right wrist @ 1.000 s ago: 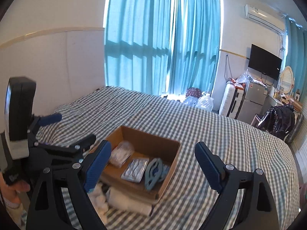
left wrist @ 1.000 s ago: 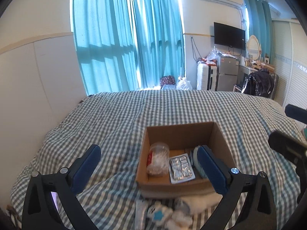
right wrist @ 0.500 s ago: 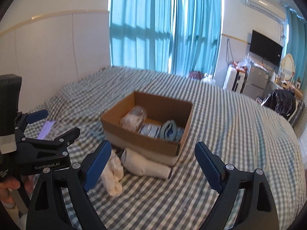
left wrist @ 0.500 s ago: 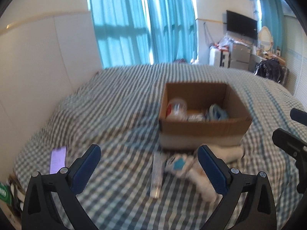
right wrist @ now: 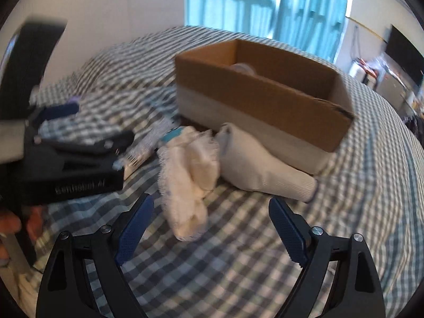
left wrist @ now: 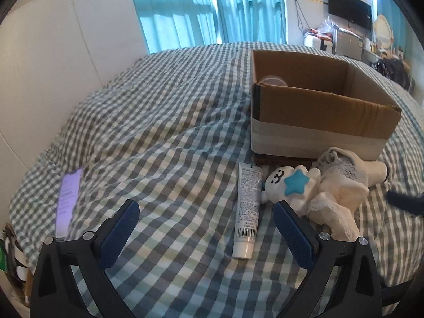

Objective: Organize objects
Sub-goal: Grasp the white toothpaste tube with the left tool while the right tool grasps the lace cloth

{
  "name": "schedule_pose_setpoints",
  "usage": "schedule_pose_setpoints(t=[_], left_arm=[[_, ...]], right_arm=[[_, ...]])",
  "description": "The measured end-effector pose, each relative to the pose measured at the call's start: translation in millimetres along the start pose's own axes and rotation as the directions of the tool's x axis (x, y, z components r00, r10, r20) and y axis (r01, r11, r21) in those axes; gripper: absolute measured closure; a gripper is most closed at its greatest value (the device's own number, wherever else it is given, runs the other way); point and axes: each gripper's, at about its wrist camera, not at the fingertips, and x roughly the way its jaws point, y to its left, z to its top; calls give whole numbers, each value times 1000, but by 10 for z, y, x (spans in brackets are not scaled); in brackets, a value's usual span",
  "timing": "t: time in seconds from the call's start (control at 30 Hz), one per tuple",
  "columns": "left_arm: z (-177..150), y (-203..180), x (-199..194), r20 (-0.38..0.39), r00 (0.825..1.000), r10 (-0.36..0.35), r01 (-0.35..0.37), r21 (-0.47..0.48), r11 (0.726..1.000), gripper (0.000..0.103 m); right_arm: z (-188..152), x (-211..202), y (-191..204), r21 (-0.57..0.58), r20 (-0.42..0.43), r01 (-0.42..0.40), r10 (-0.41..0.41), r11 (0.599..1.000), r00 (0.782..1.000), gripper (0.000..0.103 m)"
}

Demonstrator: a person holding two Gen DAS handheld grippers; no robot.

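Cardboard box (left wrist: 320, 122), fluffy plush (left wrist: 312, 188), checked bedspread (left wrist: 164, 122)

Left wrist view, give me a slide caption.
Open left gripper over white tube beside plush toy and cardboard box.

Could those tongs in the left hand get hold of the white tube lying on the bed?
Probably yes: the tube lies bare on the checked bedspread, beside the plush toy, and the left tongs stand open just before it.
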Motion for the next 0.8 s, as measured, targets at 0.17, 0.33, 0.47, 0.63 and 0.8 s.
schedule_pose_setpoints(t=[0.17, 0.33, 0.47, 0.63, 0.8], left_arm=[[-3, 36, 98, -42, 998, -37, 36, -27, 999, 0], [-10, -58, 309, -137, 990, -39, 39, -1, 999, 0], [-18, -228, 399, -161, 986, -49, 58, 49, 997, 9], [-53, -386, 614, -239, 966, -96, 115, 68, 991, 57], [-66, -496, 622, -227, 970, -84, 107, 90, 990, 79]], right_arm=[[60, 169, -1, 29, -21, -33, 33, 999, 999, 72], [42, 88, -146, 54, 6, -31, 31, 998, 1000, 91], [-11, -65, -362, 101, 27, -27, 25, 995, 999, 91], [-59, -266, -571, 153, 62, -4, -5, 988, 998, 91], [-121, -426, -709, 183, 85, 3, -19, 983, 996, 91]])
